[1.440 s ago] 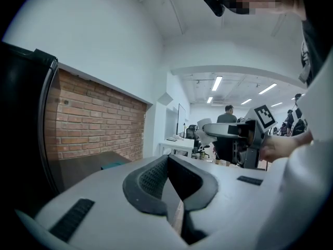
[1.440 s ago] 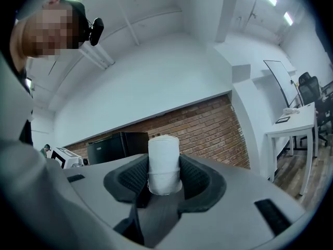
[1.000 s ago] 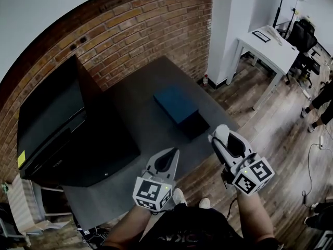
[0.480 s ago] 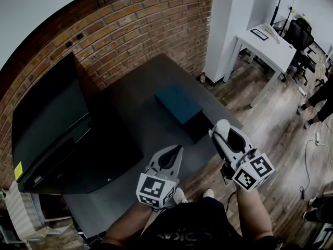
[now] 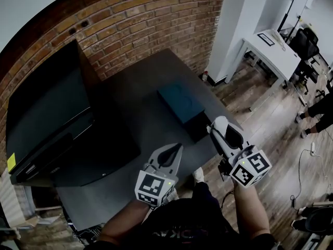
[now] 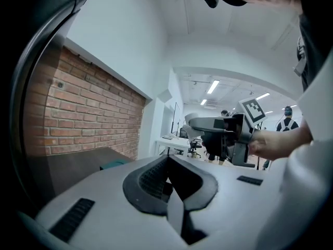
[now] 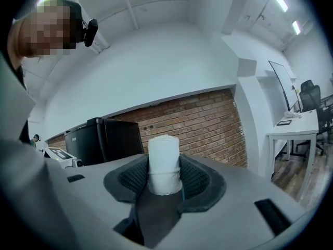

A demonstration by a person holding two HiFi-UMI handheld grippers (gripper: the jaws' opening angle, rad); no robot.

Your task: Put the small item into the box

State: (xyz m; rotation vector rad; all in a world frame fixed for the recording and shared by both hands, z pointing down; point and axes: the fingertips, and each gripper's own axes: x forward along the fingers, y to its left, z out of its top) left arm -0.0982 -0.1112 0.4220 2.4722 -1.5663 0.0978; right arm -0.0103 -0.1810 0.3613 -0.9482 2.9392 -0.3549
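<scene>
A dark teal box [image 5: 179, 104] lies closed on the dark grey table [image 5: 130, 95], near its right edge; a corner of the box [image 6: 111, 164] shows in the left gripper view. My right gripper [image 5: 219, 125] hovers just short of the box's near end, shut on a small white roll [image 7: 164, 158] that stands upright between the pads of the right gripper [image 7: 164, 178]. My left gripper [image 5: 176, 149] is over the table's front edge, to the left of the right one. The left gripper [image 6: 167, 161] is shut, with nothing between its pads.
A large black appliance [image 5: 52, 121] fills the table's left side against the brick wall [image 5: 140, 14]. A white desk [image 5: 274, 48] and office chairs [image 5: 307, 38] stand at the far right on the wood floor. A person's legs [image 5: 320, 105] are at the right edge.
Both grippers have edged forward toward the table and the box. The right one still grips the white roll; the left stays shut.
</scene>
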